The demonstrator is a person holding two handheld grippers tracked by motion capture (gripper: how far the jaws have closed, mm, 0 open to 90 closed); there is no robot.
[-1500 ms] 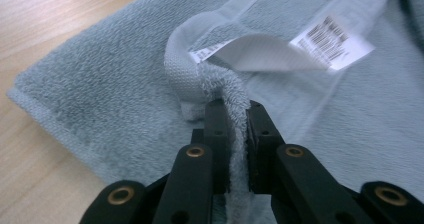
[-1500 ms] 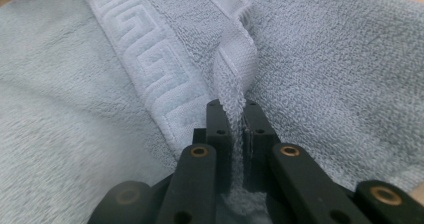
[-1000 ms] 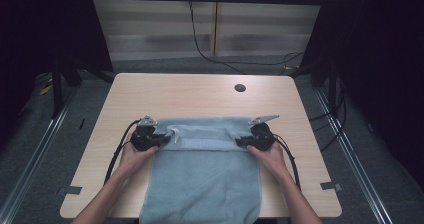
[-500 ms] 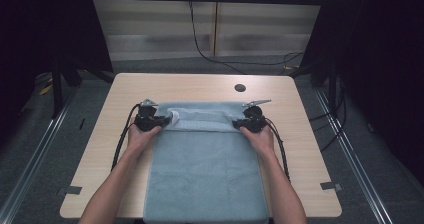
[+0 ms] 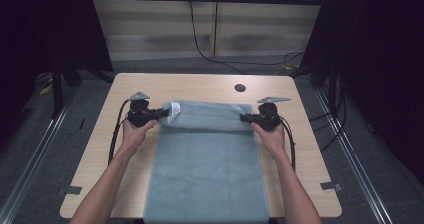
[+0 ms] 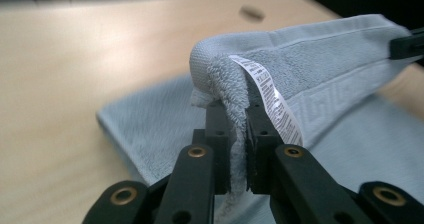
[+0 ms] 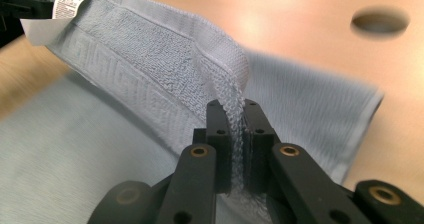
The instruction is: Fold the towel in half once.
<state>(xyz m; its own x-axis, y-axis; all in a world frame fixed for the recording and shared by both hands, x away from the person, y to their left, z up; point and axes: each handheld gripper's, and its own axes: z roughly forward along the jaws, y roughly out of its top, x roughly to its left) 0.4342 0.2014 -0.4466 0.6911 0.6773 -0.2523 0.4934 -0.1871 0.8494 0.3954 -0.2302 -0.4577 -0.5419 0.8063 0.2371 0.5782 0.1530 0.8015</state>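
A pale blue towel (image 5: 207, 164) lies on the wooden table (image 5: 100, 149), its near end hanging over the front edge. Its far edge is lifted off the table and stretched between my two grippers. My left gripper (image 5: 162, 113) is shut on the towel's left corner (image 6: 235, 99), where a white care label (image 6: 272, 101) hangs beside the jaws. My right gripper (image 5: 245, 117) is shut on the right corner (image 7: 231, 79). In the right gripper view the raised hem (image 7: 135, 49) with a key-pattern band runs off to the left gripper at top left.
A round cable hole (image 5: 240, 88) sits in the table's far right part. Black cables (image 5: 116, 134) trail from both grippers over the table. Bare wood lies to either side of the towel. Dark floor and a wall with a hanging cable lie beyond the table.
Both grippers have moved away from the person and risen, carrying the towel's edge with them. The towel, folded short before, now lies drawn out longer over the table.
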